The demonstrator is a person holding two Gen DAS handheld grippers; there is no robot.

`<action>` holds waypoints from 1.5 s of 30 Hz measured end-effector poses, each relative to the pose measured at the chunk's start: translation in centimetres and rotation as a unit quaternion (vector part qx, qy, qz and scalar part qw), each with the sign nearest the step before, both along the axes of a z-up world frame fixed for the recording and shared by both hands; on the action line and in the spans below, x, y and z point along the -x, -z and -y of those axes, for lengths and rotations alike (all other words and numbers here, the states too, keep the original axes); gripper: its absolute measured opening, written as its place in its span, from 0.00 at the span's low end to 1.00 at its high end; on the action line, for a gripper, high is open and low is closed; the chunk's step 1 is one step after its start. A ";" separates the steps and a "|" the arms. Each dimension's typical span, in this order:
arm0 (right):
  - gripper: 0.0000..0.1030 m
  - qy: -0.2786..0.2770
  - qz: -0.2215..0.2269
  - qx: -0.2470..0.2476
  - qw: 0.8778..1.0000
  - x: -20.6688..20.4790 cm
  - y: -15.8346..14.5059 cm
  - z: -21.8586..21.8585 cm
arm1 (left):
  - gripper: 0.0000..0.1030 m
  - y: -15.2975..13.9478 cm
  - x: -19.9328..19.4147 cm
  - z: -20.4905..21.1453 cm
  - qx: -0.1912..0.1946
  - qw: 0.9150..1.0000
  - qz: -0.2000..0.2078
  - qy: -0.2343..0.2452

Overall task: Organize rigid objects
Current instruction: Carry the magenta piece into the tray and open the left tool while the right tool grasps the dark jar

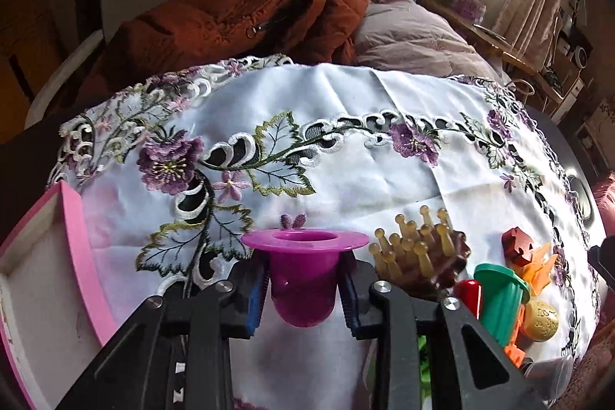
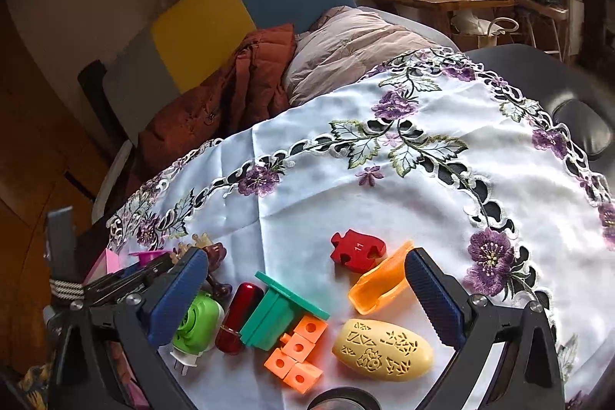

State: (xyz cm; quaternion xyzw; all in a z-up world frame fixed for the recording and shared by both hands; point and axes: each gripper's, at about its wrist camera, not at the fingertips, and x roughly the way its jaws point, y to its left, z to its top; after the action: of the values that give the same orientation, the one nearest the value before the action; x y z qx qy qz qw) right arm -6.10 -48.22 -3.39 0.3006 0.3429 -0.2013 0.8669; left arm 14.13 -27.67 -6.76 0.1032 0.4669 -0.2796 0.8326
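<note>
Left tool [image 1: 303, 289] has its blue ribbed pads pressed against the two sides of a magenta plastic cup [image 1: 303, 279], a smooth tapered piece with a round bottom and a wide flat brim; the brim sits above the pads and the cup's long axis stands upright between them, so it is gripped around its body just under the brim. Off to this tool's left, close by, lies a pink box [image 1: 73, 248] with an open pale interior, its thick matte rim facing up. That is the relation the coming move seems to turn on: the box is on the left tool's own side and near it, so carrying the cup sideways and over the rim looks like the likely next step, and the left hand is the nearer one for it. To the tool's right, a brown hair brush [image 1: 423, 256] with amber, knob-tipped bristles pointing up rests on the bench. Right tool [image 2: 303, 298] stands wide open and holds nothing, hanging over a cluster of hard items: a green ribbed plastic piece [image 2: 282, 314], a glossy red cylinder [image 2: 240, 316], orange holed blocks [image 2: 298, 356], a yellow carved oval [image 2: 382, 350], an orange scoop-shaped piece [image 2: 384, 277] and, further out, a red puzzle piece [image 2: 357, 250]. Beyond both tools the white embroidered tablecloth [image 1: 346, 148] with purple flowers spreads over the bench, and past its edge a rust-coloured quilted jacket [image 1: 246, 22] lies on a bed.
</note>
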 end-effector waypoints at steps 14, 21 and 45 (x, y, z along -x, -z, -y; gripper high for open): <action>0.86 0.036 -0.019 -0.077 0.996 1.3 1.9 2.0 | 0.31 -4.0 8.1 -7.5 0.049 0.999 0.023 -0.005; 0.78 -0.008 -0.064 -0.089 0.994 3.0 1.6 -0.3 | 0.31 -4.1 9.8 -11.4 0.054 0.998 0.015 -0.016; 0.43 -0.054 -0.165 0.033 0.984 3.7 4.4 -6.9 | 0.31 -0.5 0.9 -27.7 0.042 0.976 -0.021 -0.211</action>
State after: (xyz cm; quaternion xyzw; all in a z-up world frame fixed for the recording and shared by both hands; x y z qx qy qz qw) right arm -9.79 -41.27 -7.76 0.2151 0.4899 -0.2120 0.8178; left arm 13.25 0.06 -6.23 -0.0390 0.4834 -0.1193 0.8664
